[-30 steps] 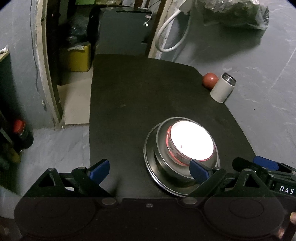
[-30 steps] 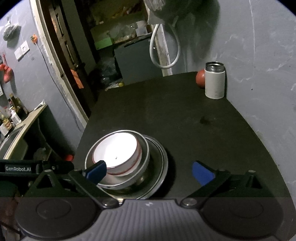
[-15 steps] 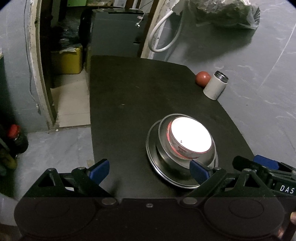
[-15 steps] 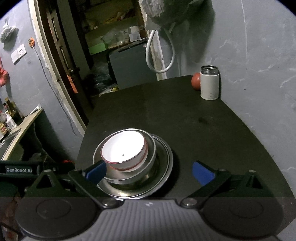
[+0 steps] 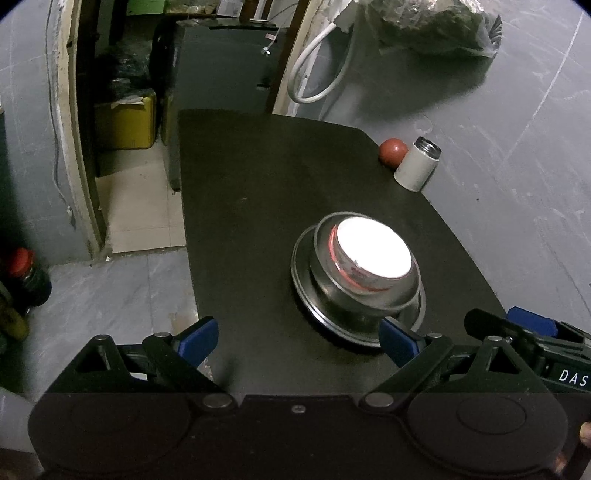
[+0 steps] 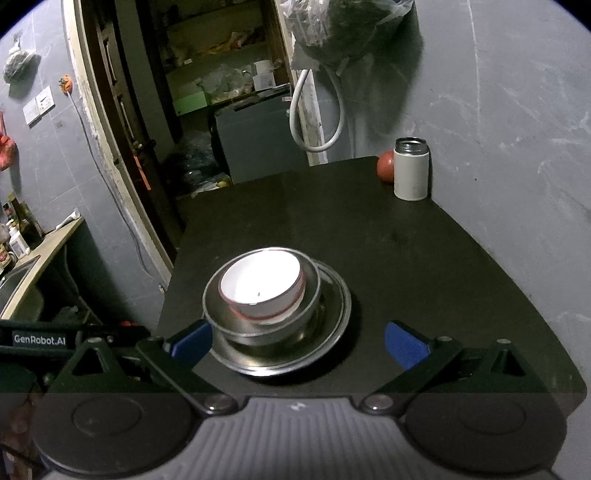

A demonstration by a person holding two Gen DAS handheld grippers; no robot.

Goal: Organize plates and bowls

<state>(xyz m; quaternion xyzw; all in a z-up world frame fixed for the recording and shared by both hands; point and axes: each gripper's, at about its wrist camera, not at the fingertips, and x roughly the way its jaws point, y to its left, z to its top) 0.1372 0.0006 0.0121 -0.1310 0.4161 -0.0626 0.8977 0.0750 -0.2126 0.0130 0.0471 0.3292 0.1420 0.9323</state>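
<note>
White bowl [image 6: 260, 284] nested in steel bowl [image 6: 236, 325] on steel plate [image 6: 332, 332], near surface [image 5: 258, 192] front edge, left claw [image 5: 299, 338] and right claw [image 6: 299, 341] wide, empty, flask [image 6: 411, 170] and red ball [image 6: 385, 166] at far right corner.

Dim room, grey tiled walls [image 6: 498, 92]. Black table [image 6: 369, 229] against right wall. Open doorway [image 6: 122, 122] left of it, cluttered shelves [image 6: 221, 74] and dark cabinet [image 6: 258, 144] beyond. White hose [image 6: 314, 114] looped on door frame. Plastic bag [image 5: 432, 26] hangs on wall above. Yellow box [image 5: 125, 122] on pale floor tiles.
</note>
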